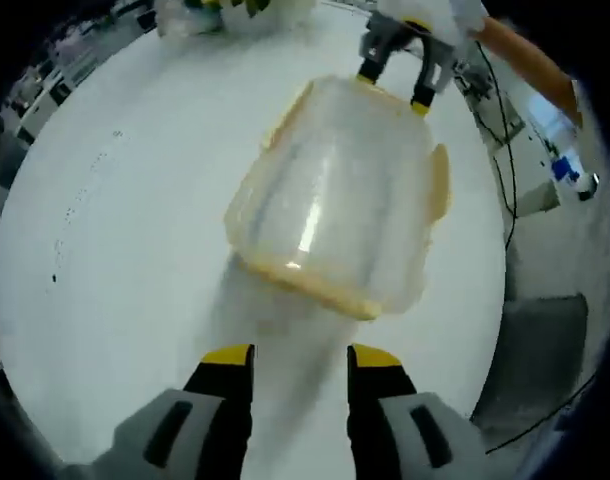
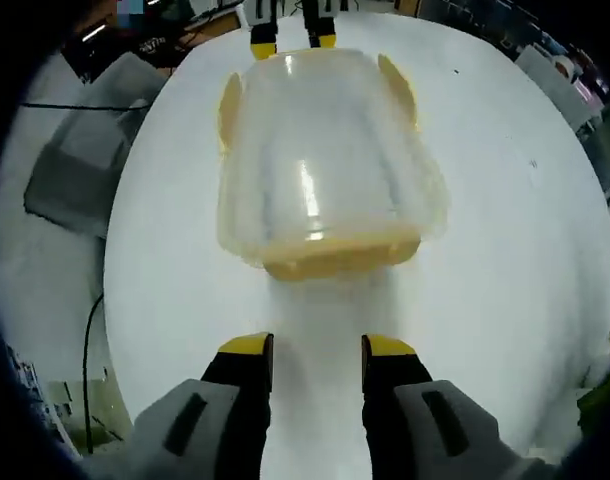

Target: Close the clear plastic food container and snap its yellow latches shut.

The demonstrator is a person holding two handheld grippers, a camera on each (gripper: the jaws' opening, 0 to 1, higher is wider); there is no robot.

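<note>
1. The clear container [image 1: 330,190] sits on the white tabletop [image 1: 115,250] between the two claws, ahead of each and touching neither.
2. Lid appears seated; yellow latches [image 2: 229,110] stand out at the sides, judged not yet snapped.
3. Left claw [image 1: 299,362] and right claw [image 2: 317,352]: jaws parted, holding nothing.
4. Surface is otherwise bare nearby; cables and grey equipment lie beyond its edge.

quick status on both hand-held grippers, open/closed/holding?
Left hand-held gripper: open, holding nothing, short of the clear container.
Right hand-held gripper: open, holding nothing, on the container's opposite side.
</note>
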